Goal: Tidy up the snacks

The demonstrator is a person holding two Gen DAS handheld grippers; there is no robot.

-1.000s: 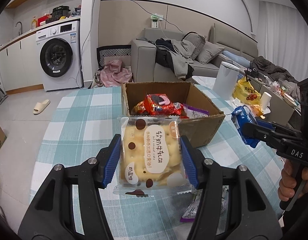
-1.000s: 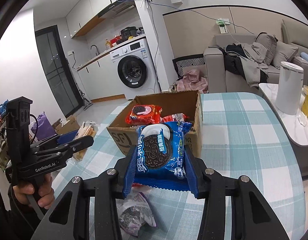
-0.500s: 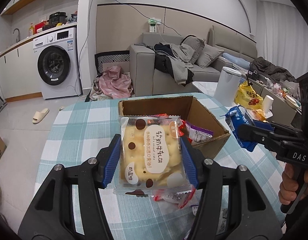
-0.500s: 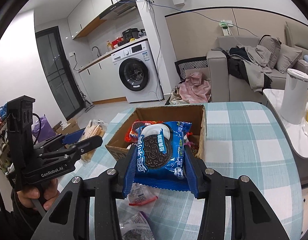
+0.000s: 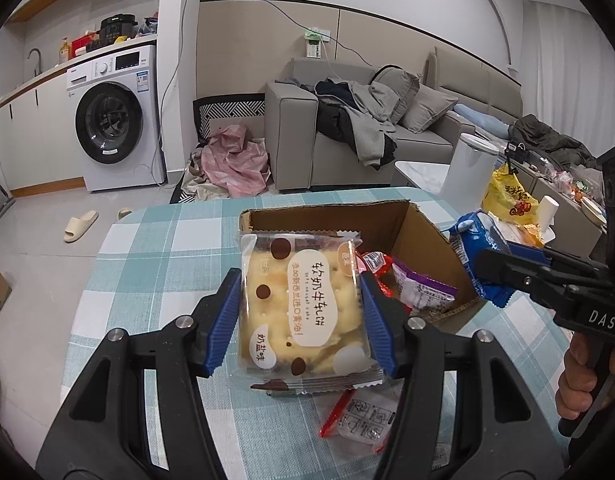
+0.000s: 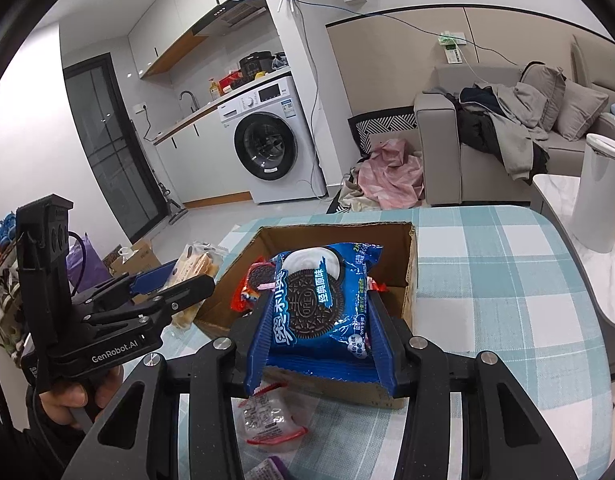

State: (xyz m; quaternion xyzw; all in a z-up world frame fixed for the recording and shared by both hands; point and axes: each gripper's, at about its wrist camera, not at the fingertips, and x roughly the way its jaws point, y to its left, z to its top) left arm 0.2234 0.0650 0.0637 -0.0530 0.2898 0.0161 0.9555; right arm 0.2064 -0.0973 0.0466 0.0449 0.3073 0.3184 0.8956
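My left gripper (image 5: 301,314) is clamped on a cracker packet (image 5: 303,306). My right gripper (image 6: 319,326) pinches an Oreo pack (image 6: 317,300); both seem level.

The left gripper (image 5: 301,312) occupies the lower centre of the frame, its blue pads clamped on both sides of a clear cracker packet (image 5: 303,304) held upright. Directly behind the packet sits an open cardboard box (image 5: 411,228) on a teal checked tablecloth (image 5: 147,248); a purple wrapper (image 5: 421,290) and a red wrapper (image 5: 373,260) lie inside it. At the right edge, the right gripper (image 5: 487,264) grips a blue cookie pack (image 5: 473,240) beside the box's right wall. A clear red-edged wrapper (image 5: 359,416) lies on the cloth below the cracker packet.
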